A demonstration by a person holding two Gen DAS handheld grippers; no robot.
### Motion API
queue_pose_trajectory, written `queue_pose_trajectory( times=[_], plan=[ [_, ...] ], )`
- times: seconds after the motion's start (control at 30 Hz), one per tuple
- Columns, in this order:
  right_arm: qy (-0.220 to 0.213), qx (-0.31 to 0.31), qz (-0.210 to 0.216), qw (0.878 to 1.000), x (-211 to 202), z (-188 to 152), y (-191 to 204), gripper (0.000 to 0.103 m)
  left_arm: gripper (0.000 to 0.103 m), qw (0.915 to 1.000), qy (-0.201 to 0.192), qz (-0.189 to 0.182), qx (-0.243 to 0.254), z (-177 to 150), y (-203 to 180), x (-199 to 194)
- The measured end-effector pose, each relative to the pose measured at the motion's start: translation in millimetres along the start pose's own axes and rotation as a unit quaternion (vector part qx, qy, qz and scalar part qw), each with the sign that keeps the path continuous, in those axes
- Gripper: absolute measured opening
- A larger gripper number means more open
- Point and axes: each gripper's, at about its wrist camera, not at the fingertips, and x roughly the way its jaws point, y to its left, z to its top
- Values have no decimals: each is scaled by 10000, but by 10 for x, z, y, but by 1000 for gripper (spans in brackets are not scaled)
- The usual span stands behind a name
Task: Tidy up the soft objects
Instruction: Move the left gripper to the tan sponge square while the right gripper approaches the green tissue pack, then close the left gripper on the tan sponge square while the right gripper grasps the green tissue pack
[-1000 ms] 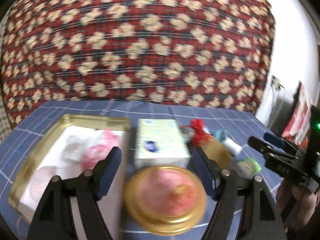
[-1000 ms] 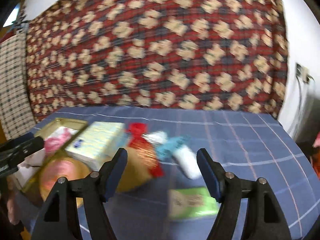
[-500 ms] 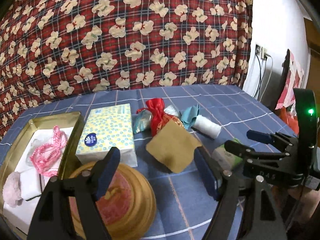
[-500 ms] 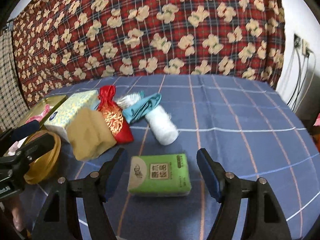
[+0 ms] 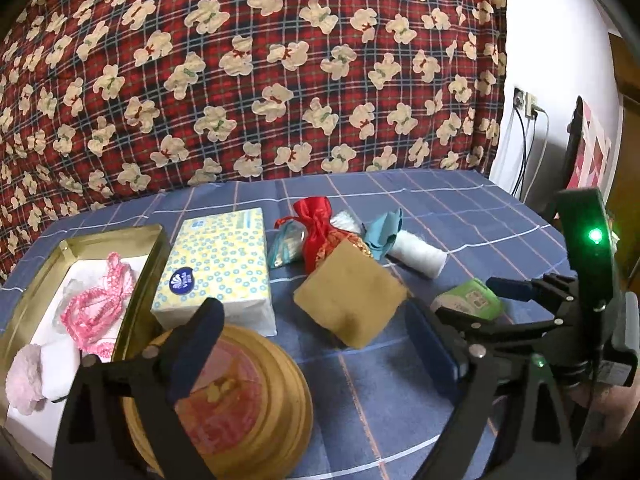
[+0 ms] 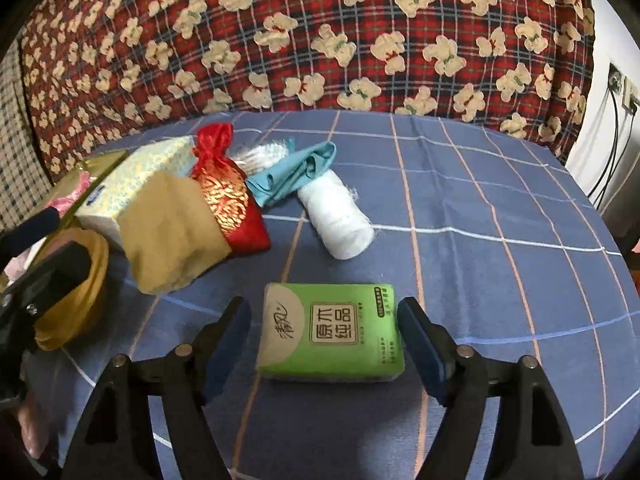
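Note:
A green tissue pack [image 6: 330,334] lies flat on the blue cloth between the open fingers of my right gripper [image 6: 324,344], which straddles it without touching. It also shows in the left wrist view [image 5: 468,300]. Beyond it lie a white roll [image 6: 340,216], a teal cloth [image 6: 292,176], a red and gold pouch [image 6: 228,196], a tan cloth [image 6: 172,232] and a yellow tissue box [image 5: 218,264]. My left gripper [image 5: 316,348] is open and empty above a round gold tin lid [image 5: 240,400].
An open gold tin [image 5: 154,268] at the left holds pink beads [image 5: 98,300], a pink puff and white padding. A red plaid bear blanket [image 5: 260,60] rises behind the table. The table's right edge [image 5: 536,216] meets a wall with cables.
Both grippers moved from the left side towards the right. The right gripper came down and forward until its fingers flank the green tissue pack. The views went from blurred to steady.

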Motion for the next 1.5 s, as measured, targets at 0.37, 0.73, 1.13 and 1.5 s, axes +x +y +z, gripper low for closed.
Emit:
queue_pose_trajectory(
  times=[0.37,0.73,1.13,1.5],
  plan=[
    [-342,318,-242,9986,-90,45,-138,69,93,9997,32,-29,233,40,-150,113],
    [-765,688,-575,9930,-100,285,-233,69,93,9977,339,6,588,35,-394,456],
    [-1049,778,-514,9901,-101,249,-186,69,81,9976,491,13,498,53,-377,595],
    [-1203,814,-660,9872,-167,230,-182,69,63,9987,322,-111,367,60,-329,527]
  ],
)
